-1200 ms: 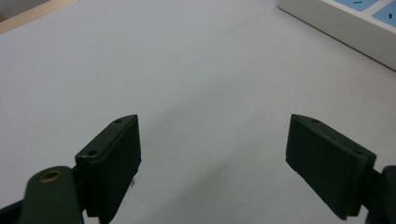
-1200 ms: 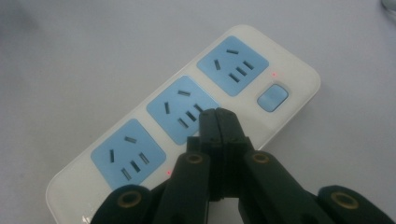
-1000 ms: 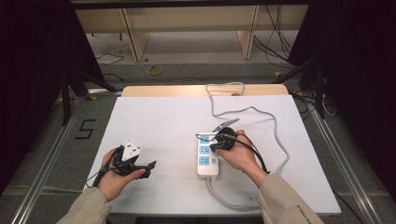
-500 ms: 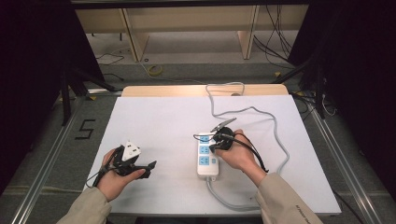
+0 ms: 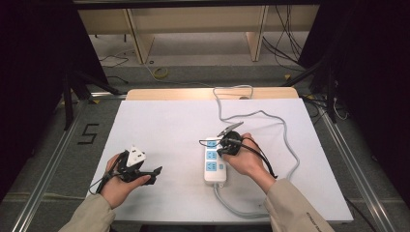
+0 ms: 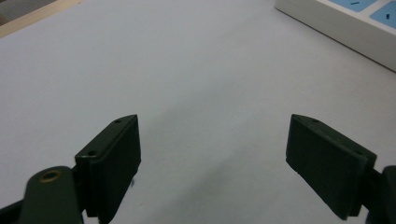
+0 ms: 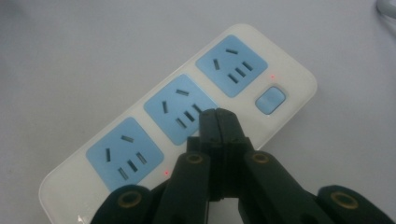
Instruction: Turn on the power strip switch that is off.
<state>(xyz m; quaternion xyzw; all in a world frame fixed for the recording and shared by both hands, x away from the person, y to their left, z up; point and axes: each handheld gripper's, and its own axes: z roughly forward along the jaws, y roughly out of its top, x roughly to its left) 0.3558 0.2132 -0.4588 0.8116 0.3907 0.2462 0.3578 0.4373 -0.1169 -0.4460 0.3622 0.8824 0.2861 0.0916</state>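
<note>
1. A white power strip (image 5: pixel 213 162) with three blue sockets is seen lying flat on the white bench (image 5: pixel 169 125), near the middle and toward its near edge, with its long side running near to far.
2. The right tool (image 5: pixel 223 146) is held directly over the far end of the strip, with the hand (image 5: pixel 246 159) just to the strip's right.
3. In the right gripper view its jaws are pressed together with nothing between them, their tip placed over the middle socket (image 7: pixel 180 108) of the strip (image 7: pixel 140 140); contact cannot be told.
4. A blue switch (image 7: pixel 270 100) is seen at one end of the strip, beside the tip.
5. A grey cable (image 5: pixel 285 145) is led from the strip's near end, looping right and away to the far edge.
6. The left tool (image 5: pixel 145 171) is held low at the near left, well apart from the strip.
7. Its jaws are spread wide over bare bench (image 6: pixel 187 84), with the strip's edge (image 6: pixel 336 23) seen far off.
</note>
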